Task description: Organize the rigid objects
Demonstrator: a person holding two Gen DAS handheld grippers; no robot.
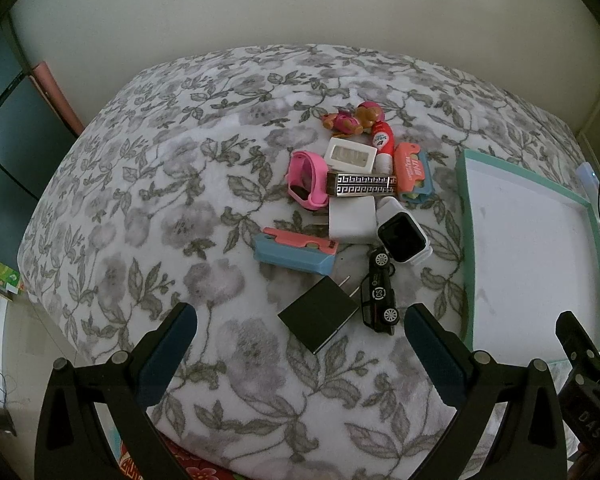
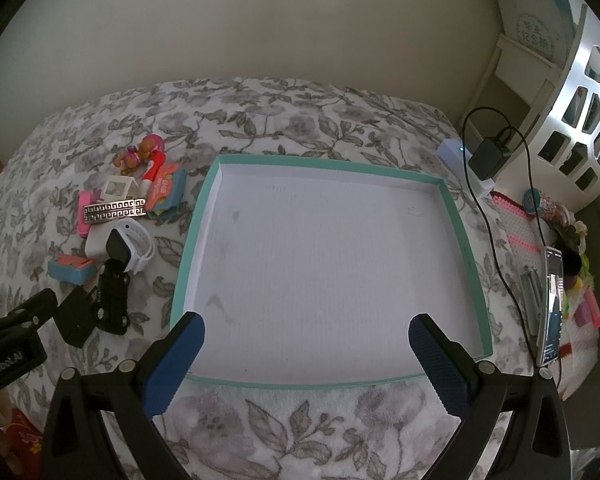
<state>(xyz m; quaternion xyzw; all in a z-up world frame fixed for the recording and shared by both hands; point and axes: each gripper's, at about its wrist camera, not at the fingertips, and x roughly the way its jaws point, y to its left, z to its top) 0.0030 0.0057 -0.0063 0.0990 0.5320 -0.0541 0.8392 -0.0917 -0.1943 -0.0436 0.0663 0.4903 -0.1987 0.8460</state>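
A pile of small rigid objects lies on the floral bedspread: a black charger block (image 1: 319, 315), a black toy car (image 1: 378, 294), a white smartwatch (image 1: 403, 235), a white adapter (image 1: 352, 219), a pink watch (image 1: 306, 178), a patterned bar (image 1: 362, 185), blue-and-pink cases (image 1: 294, 251) and a toy figure (image 1: 354, 118). The pile also shows at the left of the right wrist view (image 2: 112, 220). An empty teal-rimmed tray (image 2: 464, 240) lies right of the pile. My left gripper (image 1: 300, 320) is open, just short of the charger. My right gripper (image 2: 306, 328) is open over the tray's near edge.
A wall runs behind the bed. Right of the tray lie a black plug with cable (image 2: 488, 156), a phone (image 2: 552, 304), a pink-and-white mat (image 2: 520, 232) and small clutter. A white cut-out shelf (image 2: 580, 120) stands at the far right. The bed's left edge drops off (image 1: 32, 272).
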